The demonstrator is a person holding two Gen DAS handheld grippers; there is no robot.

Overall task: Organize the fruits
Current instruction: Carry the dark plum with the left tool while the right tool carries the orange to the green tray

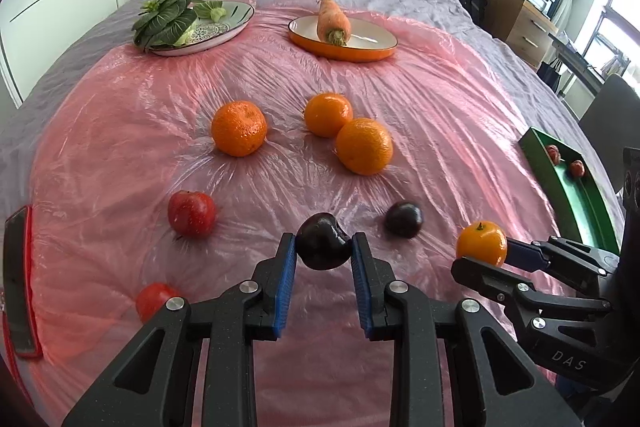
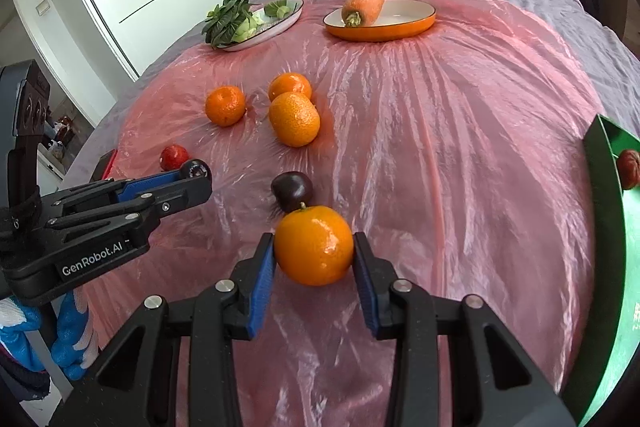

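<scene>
Three containers on the bed: a patterned plate (image 1: 224, 31) of leafy greens (image 1: 164, 19), an orange dish (image 1: 344, 49) carrying one carrot (image 1: 334, 21), and a green tray (image 1: 576, 195) at the right edge, cut off, with two small red fruits (image 1: 576, 167) showing. My left claw (image 1: 324, 247) is clamped on a dark plum (image 1: 323, 247); my right claw (image 2: 314, 251) grips a tangerine (image 2: 314, 247). Three more tangerines (image 1: 239, 128) lie loose on the pink plastic sheet (image 1: 440, 115), one plum (image 1: 403, 219), two red fruits (image 1: 191, 214), the nearer half hidden behind my claw.
</scene>
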